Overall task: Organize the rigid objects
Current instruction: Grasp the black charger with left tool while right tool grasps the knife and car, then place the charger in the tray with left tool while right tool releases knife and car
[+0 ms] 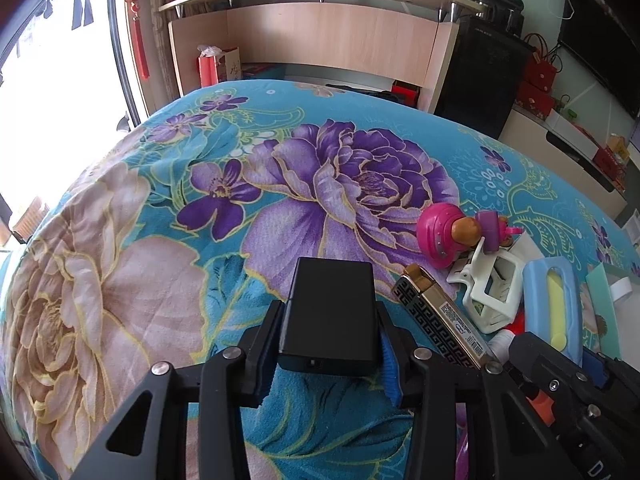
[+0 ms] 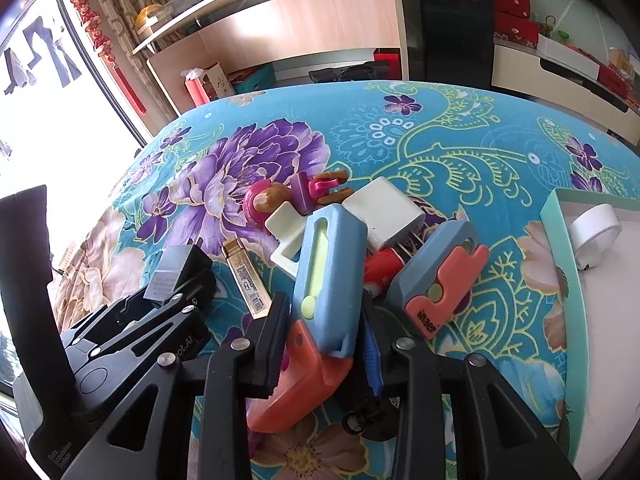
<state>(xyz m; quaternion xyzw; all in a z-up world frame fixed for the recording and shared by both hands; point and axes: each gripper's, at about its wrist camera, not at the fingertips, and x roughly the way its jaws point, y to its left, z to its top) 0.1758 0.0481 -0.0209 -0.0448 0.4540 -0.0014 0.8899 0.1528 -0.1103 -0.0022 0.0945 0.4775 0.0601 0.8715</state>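
On the floral bedspread (image 1: 120, 240), the left gripper (image 1: 328, 316) pinches a black box (image 1: 332, 312) between its pads, the box jutting forward. Right of it lies a gold case (image 1: 440, 312). The right gripper (image 2: 324, 320) clamps a blue cutter (image 2: 328, 272) upright over the toy pile.
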